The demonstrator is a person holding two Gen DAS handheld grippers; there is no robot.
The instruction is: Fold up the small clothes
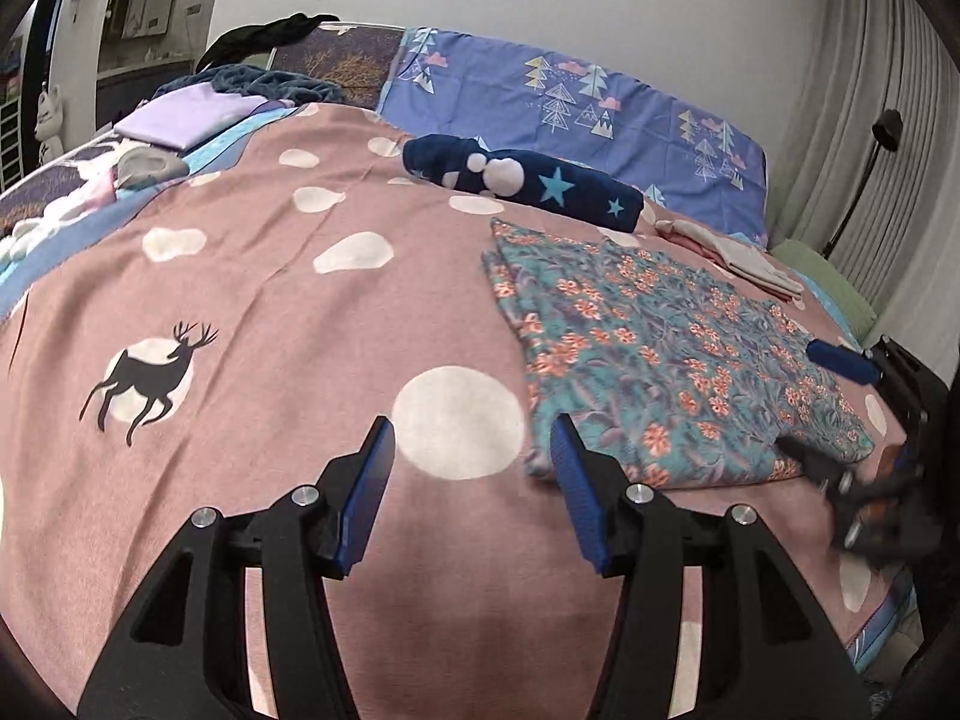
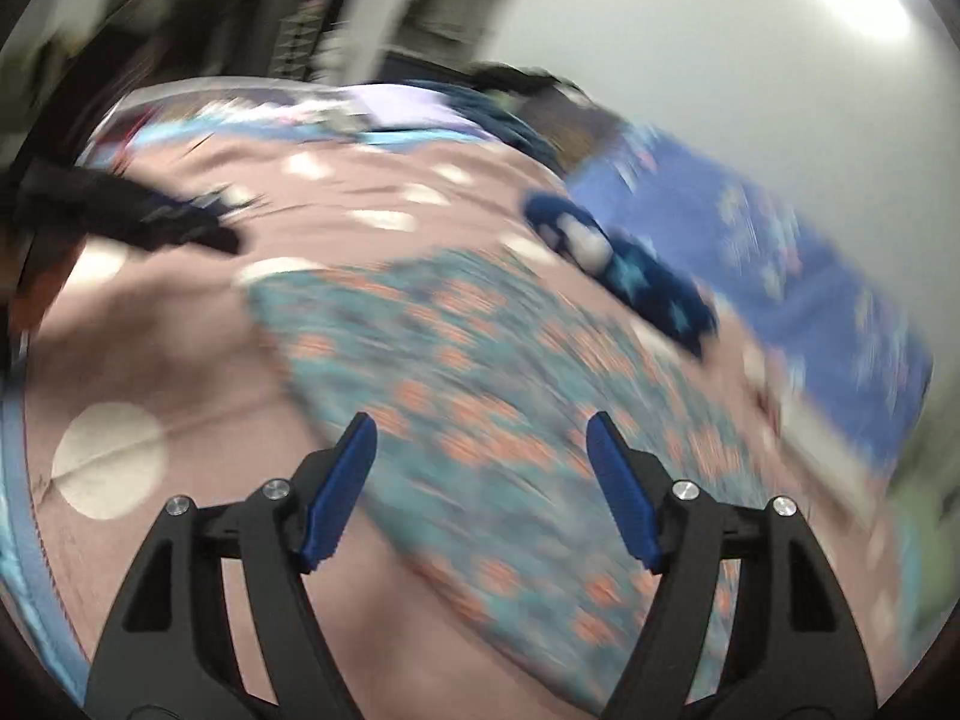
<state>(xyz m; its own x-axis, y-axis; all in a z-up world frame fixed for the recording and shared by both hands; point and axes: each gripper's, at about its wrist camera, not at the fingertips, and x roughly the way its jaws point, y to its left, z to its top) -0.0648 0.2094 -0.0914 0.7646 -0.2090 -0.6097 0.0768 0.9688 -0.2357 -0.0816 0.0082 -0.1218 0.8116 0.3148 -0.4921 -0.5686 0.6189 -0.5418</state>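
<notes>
A teal garment with orange flowers (image 1: 660,348) lies folded flat on the pink spotted blanket (image 1: 270,312). My left gripper (image 1: 473,426) is open with nothing between its fingers. It hovers over the blanket just left of the garment's near corner. In the blurred right wrist view my right gripper (image 2: 480,420) is open above the floral garment (image 2: 480,360), with no cloth pinched. The right gripper (image 1: 852,420) also shows at the garment's right edge in the left wrist view. The left gripper (image 2: 150,216) appears as a dark smear at the far left.
A navy rolled fleece with stars (image 1: 528,180) lies behind the garment. Folded beige and pink clothes (image 1: 738,258) sit at the back right. A blue tree-print pillow (image 1: 570,90) lines the wall. A lilac folded cloth (image 1: 180,117) is far left, and a curtain and a lamp stand (image 1: 864,180) are at right.
</notes>
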